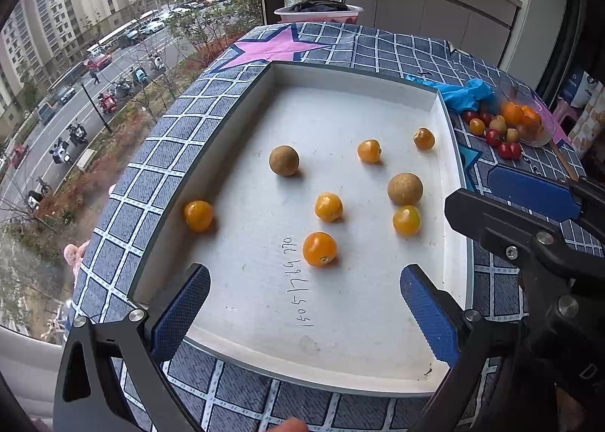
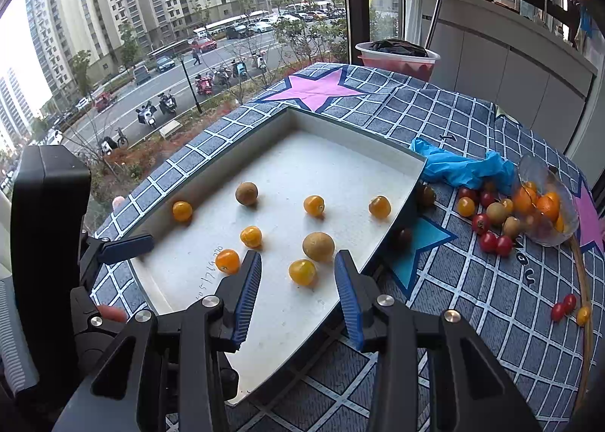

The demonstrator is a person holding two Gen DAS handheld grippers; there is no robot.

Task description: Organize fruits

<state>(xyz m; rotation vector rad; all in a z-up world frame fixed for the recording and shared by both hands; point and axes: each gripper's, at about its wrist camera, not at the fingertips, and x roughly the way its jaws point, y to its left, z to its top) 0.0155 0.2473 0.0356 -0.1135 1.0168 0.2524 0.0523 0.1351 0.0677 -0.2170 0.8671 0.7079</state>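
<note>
Large window [image 2: 170, 34]: daylight, tower blocks, street with parked cars. Grey cabinets [image 2: 510, 69] at right. Worktop [image 2: 453, 318] under blue checked cloth.

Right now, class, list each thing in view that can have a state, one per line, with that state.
Left gripper: open, empty, over the tray.
Right gripper: open, empty, a yellow fruit ahead of it.
White tray: upright, holding six yellow fruits and two brown ones.
Clear bowl: tipped on its side, fruit spilling onto the cloth.
Blue glove: crumpled beside the tray.
</note>
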